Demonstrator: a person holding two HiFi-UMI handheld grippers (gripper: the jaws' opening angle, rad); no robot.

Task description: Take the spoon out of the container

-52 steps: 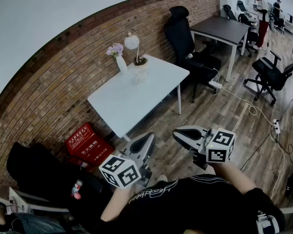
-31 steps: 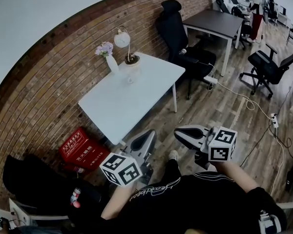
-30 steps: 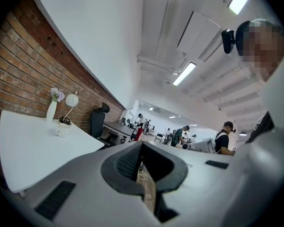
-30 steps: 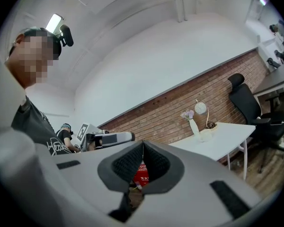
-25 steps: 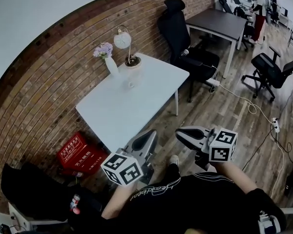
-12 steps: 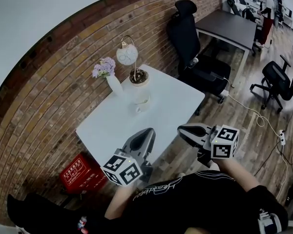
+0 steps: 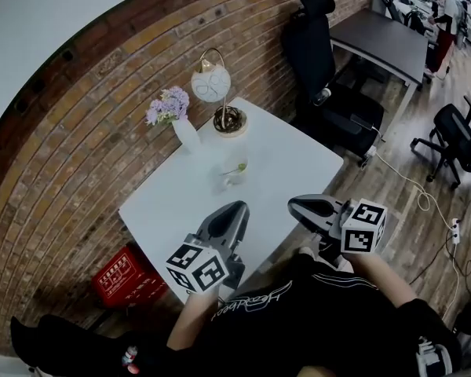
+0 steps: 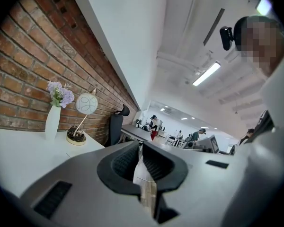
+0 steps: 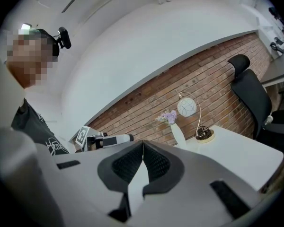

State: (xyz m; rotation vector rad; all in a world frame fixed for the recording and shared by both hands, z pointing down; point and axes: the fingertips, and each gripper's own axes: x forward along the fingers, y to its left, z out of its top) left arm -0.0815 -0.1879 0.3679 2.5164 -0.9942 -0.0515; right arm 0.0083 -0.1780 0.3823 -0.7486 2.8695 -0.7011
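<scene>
Judging the spoon [image 7: 237, 168] light, stiff, we'd pinch its handle above the container [image 7: 234, 178]; left gripper [image 7: 236, 209], right gripper [image 7: 293, 204] closed, empty.

White table [image 7: 173, 210]; red-brown brick wall [image 7: 86, 124]; lilac flowers [image 7: 166, 105], white vase [image 7: 186, 134]; red crate [image 7: 127, 274]; spoon [image 7: 236, 168] possibly greenish.

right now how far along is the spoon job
Nothing done: the spoon sits in the clear container on the white table. In hand: nothing; left gripper and right gripper are both shut, empty, held short of the container. Left: reach in, grip the spoon, lift it out.
</scene>
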